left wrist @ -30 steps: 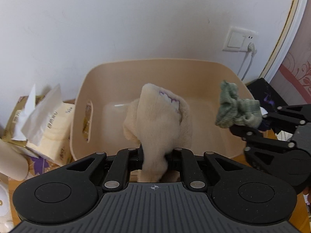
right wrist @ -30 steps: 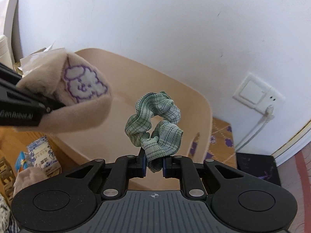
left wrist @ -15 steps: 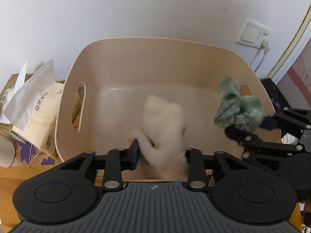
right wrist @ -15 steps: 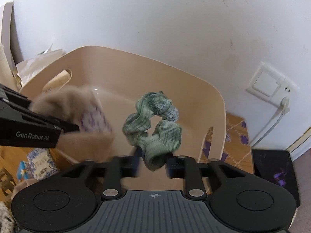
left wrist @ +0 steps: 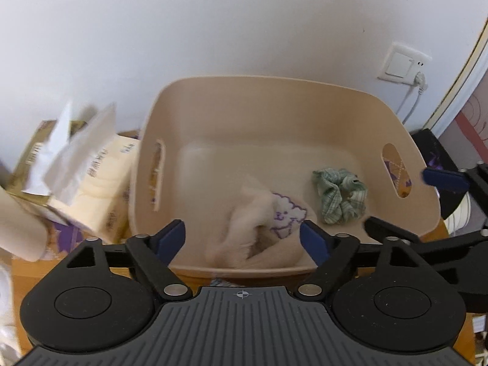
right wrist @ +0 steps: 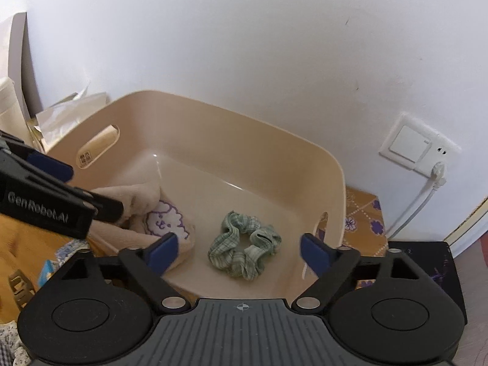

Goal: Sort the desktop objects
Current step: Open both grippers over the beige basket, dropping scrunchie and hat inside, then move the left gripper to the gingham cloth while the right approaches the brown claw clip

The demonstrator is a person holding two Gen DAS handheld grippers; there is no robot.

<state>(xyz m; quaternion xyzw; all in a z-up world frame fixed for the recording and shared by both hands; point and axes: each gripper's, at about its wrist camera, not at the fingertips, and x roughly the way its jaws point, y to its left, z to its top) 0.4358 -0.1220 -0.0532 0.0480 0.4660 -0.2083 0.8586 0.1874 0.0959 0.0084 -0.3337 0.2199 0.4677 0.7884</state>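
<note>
A beige plastic bin (left wrist: 305, 88) (right wrist: 244, 119) stands against the white wall. Inside it lie a cream fleece cloth with a purple sheep print (left wrist: 262, 225) (right wrist: 158, 222) and a green plaid scrunchie (left wrist: 340, 195) (right wrist: 244, 247). My left gripper (left wrist: 242, 241) is open and empty above the bin's near rim, over the cloth. My right gripper (right wrist: 239, 253) is open and empty above the scrunchie; it also shows at the right edge of the left wrist view (left wrist: 427, 201).
Tissue packs (left wrist: 88, 170) and a cardboard box (left wrist: 33, 158) sit left of the bin. A wall socket with a white plug and cable (right wrist: 418, 152) is at the right. A black object (right wrist: 427, 262) lies on the wooden table to the right.
Both grippers opened. The cream cloth and the green scrunchie dropped out of them and now lie on the bin's floor.
</note>
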